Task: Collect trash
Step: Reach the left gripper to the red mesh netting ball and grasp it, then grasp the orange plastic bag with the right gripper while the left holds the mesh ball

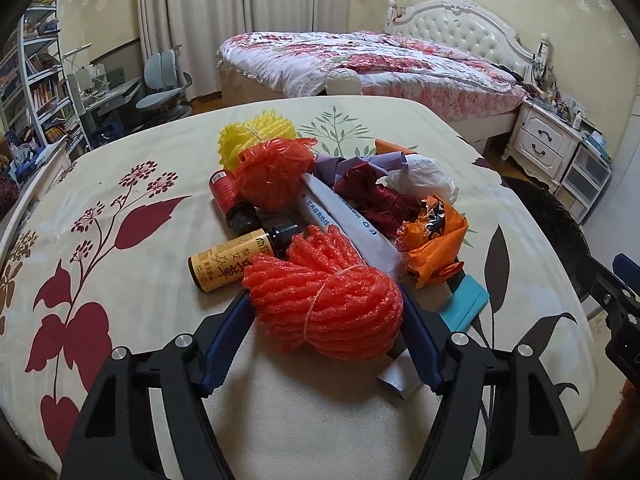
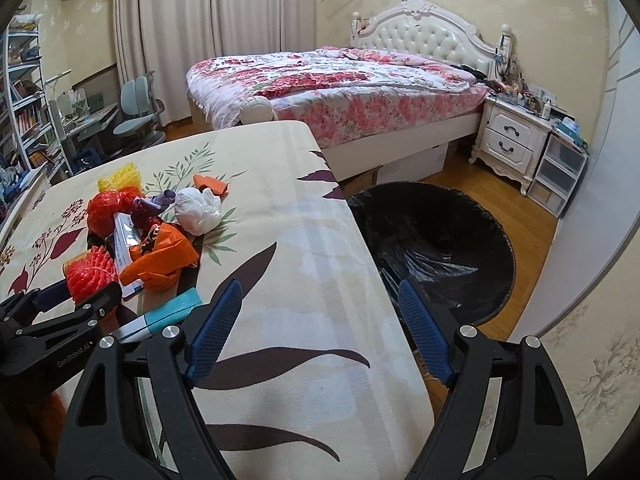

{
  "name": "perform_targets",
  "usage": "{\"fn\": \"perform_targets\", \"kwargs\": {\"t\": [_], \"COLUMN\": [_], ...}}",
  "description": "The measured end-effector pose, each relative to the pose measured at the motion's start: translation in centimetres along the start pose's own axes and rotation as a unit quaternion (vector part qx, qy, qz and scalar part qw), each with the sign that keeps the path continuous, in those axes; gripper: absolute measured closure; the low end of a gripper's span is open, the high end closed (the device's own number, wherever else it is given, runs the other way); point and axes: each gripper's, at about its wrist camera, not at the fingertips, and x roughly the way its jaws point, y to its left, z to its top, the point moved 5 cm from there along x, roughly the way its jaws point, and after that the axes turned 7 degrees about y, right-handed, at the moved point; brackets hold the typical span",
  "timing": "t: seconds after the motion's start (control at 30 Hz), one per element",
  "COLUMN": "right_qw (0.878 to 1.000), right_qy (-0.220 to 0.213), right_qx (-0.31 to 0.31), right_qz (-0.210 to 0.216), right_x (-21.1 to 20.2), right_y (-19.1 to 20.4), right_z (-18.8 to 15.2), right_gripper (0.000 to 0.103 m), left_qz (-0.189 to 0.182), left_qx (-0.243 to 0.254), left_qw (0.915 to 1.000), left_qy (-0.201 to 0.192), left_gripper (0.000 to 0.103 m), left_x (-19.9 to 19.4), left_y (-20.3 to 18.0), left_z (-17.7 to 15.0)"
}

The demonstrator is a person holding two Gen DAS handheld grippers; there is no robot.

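Note:
A heap of trash lies on the floral table [image 1: 132, 264]. My left gripper [image 1: 326, 300] is open with its blue pads on both sides of an orange-red foam net bundle [image 1: 328, 300]; whether they press it I cannot tell. The same bundle shows in the right wrist view [image 2: 90, 270]. Behind it lie a yellow-labelled bottle [image 1: 228, 262], a red bottle [image 1: 228, 196], a red mesh ball [image 1: 272, 172], a yellow foam net [image 1: 256, 132], a white carton [image 1: 344, 224], an orange bag [image 1: 436, 240] and a white wad [image 1: 428, 178]. My right gripper [image 2: 320, 312] is open and empty over the table's right edge.
A bin with a black liner [image 2: 436, 240] stands on the floor right of the table [image 2: 288, 208]. A teal and white box [image 2: 168, 312] lies near the left gripper [image 2: 60, 320]. A bed [image 2: 340, 88], nightstand [image 2: 512, 140] and desk chair [image 2: 136, 116] stand behind.

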Motion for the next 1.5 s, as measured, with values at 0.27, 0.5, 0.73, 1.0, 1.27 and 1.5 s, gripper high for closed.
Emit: {"fn": "perform_targets", "kwargs": {"t": [0.27, 0.5, 0.73, 1.0, 1.27, 1.5], "right_qw": [1.000, 0.998, 0.994, 0.994, 0.991, 0.994], "right_qy": [0.000, 0.001, 0.005, 0.043, 0.064, 0.032], "right_qx": [-0.015, -0.042, -0.078, -0.078, -0.066, -0.068], "right_qz": [0.014, 0.048, 0.070, 0.066, 0.102, 0.080], "right_x": [-0.3, -0.1, 1.0, 4.0, 4.3, 2.4], "right_y": [1.7, 5.4, 9.9, 11.2, 11.4, 9.7], "right_z": [0.2, 1.1, 2.0, 1.6, 0.8, 1.2], "right_gripper": [0.024, 0.024, 0.024, 0.025, 0.064, 0.065], "left_qz": [0.007, 0.033, 0.060, 0.065, 0.054, 0.040], "left_qx": [0.010, -0.007, -0.040, -0.052, -0.046, -0.035], "left_qw": [0.9995, 0.9986, 0.9969, 0.9960, 0.9970, 0.9976], "left_qy": [-0.029, -0.041, -0.032, -0.033, -0.031, -0.045], "left_gripper": [0.039, 0.039, 0.039, 0.039, 0.039, 0.039], "left_x": [-2.0, -3.3, -2.6, -2.3, -2.0, -3.0], "left_y": [0.7, 4.0, 8.4, 10.5, 9.8, 7.7], "left_z": [-0.1, 0.1, -0.3, -0.4, -0.4, 0.3]}}
